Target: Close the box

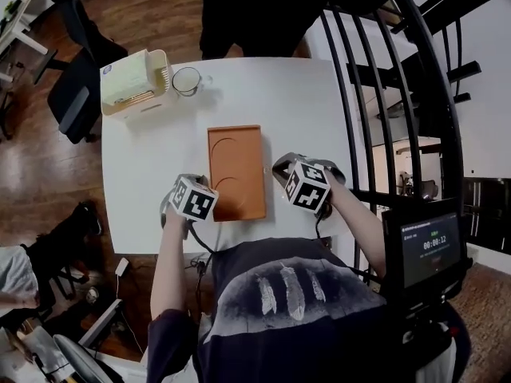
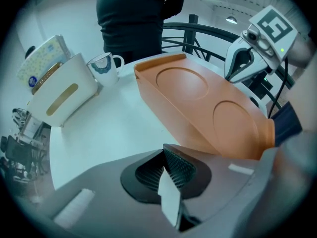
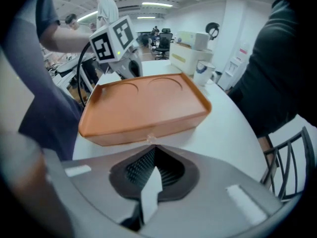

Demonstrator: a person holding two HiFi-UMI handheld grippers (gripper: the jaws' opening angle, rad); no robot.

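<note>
Flat orange plastic box (image 1: 235, 170): near-left edge hidden under the marker cube of the left gripper (image 1: 198, 202). Standing person in dark clothes (image 1: 247, 14): upper body cut off by the head view's top edge. Black monitor screen (image 1: 432, 246): print too small to read.

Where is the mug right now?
In the head view the mug stands at the far left of the table, just right of the white container and beyond the orange box.
</note>
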